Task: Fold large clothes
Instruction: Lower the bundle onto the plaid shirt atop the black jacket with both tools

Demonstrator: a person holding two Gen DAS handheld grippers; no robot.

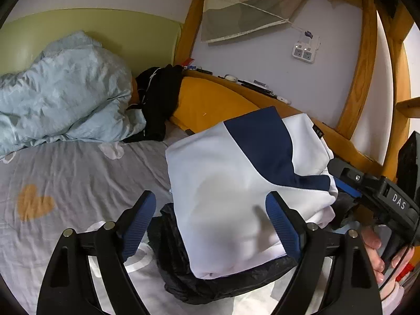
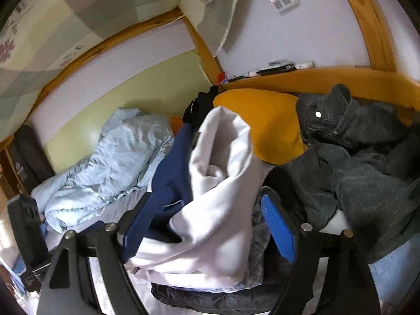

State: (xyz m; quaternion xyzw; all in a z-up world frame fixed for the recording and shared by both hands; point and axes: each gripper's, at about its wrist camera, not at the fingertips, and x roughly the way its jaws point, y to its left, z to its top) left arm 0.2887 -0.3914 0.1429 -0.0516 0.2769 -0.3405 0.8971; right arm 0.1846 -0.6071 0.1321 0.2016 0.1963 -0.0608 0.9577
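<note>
A folded white and navy garment (image 1: 231,183) lies on top of a black padded garment (image 1: 183,270) on the grey bed sheet (image 1: 78,178). My left gripper (image 1: 212,210) is open, its blue pads (image 1: 139,223) on either side of the fold's near edge and not pressing it. In the right wrist view the same white and navy garment (image 2: 218,183) bulges up between the jaws of my right gripper (image 2: 207,225). That gripper is open, and its right pad (image 2: 278,228) stands clear of the cloth. The right gripper's body (image 1: 380,191) shows at the garment's right edge, held by a hand (image 1: 375,249).
A crumpled light blue quilt (image 1: 60,92) fills the back left. A yellow pillow (image 1: 207,102) and a black garment (image 1: 157,99) lie by the wooden rail (image 1: 302,113). Dark grey clothes (image 2: 367,157) are heaped on the right. A power strip (image 1: 304,52) hangs on the wall.
</note>
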